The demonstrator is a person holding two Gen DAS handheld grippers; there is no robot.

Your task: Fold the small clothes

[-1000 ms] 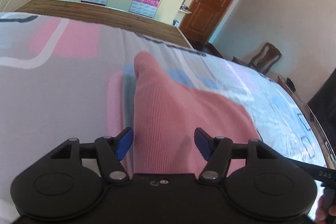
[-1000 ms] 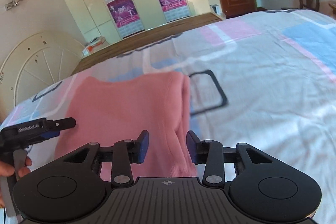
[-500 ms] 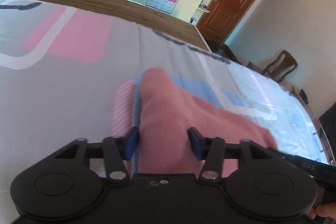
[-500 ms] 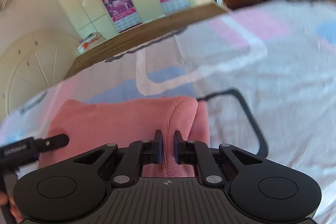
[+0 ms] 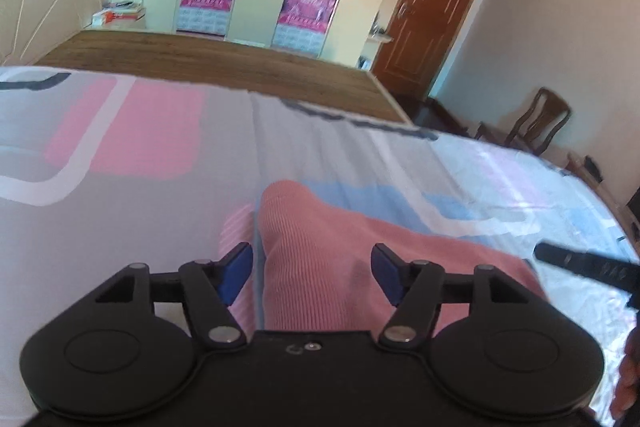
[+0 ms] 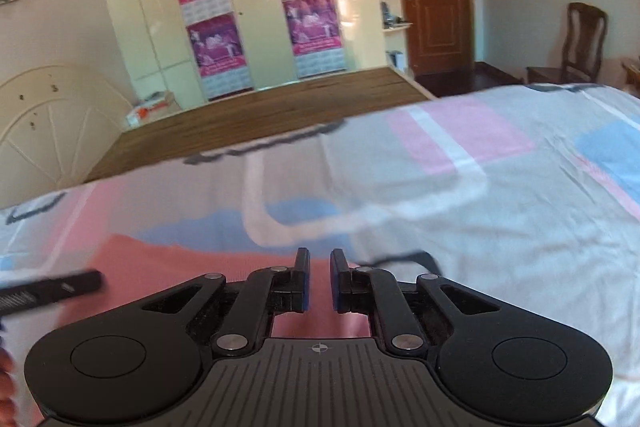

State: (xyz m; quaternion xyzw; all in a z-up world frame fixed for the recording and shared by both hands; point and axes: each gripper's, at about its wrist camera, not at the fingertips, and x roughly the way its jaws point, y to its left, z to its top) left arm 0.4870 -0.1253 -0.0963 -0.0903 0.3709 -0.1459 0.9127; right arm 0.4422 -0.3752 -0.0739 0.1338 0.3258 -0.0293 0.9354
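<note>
Pink ribbed garment (image 5: 320, 267): on patterned bedsheet (image 5: 120, 227). Left gripper (image 5: 312, 273): jaws just reopened, spread astride its raised fold, not pressing. Right gripper (image 6: 319, 279): nearly closed, jaws slightly eased, grip unclear.

Left hand-held gripper (image 5: 312, 273) agape, straddling pink garment (image 5: 340, 267)
</note>
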